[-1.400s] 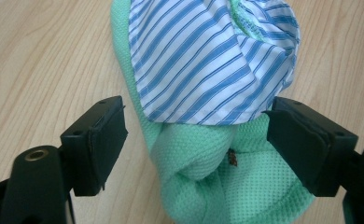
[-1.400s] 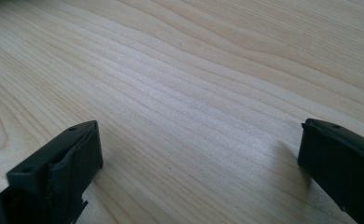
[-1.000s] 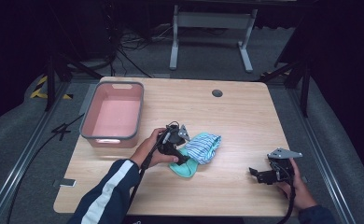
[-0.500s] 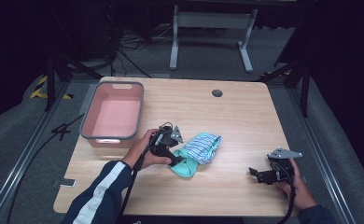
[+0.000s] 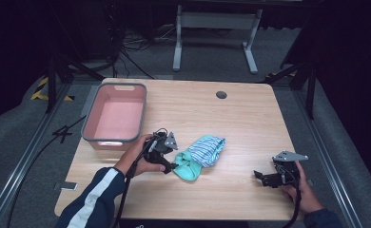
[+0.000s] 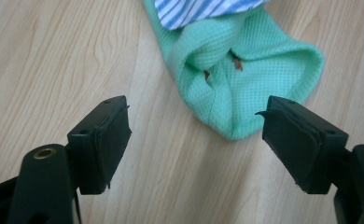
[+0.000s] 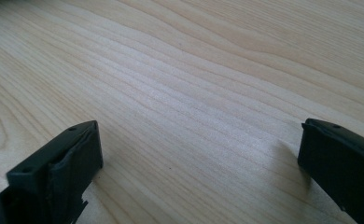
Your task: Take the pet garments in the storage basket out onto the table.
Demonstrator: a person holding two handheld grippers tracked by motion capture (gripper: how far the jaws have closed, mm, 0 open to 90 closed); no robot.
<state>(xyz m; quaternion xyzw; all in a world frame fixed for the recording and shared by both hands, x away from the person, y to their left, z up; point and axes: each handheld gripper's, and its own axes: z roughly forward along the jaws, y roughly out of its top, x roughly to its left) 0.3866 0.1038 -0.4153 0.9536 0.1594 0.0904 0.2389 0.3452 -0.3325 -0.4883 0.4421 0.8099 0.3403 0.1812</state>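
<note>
With its jaws spread wide and empty, the left gripper (image 6: pixel 196 140) faces the folded mint knit cloth (image 6: pixel 245 74) at mid-tabletop (image 5: pixel 250 114), right of the pink bin (image 5: pixel 114 116), so the grasp step appears next: advance, then close on the soft rounded fold, while the right gripper (image 7: pixel 199 158) rests open

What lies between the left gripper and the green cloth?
Only bare wooden table: in the left gripper view, the left gripper stands open just short of the green cloth.

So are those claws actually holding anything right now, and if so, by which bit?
Nothing is held. The left gripper stands open just short of the green cloth, not touching it. The right gripper is open over bare table.
</note>
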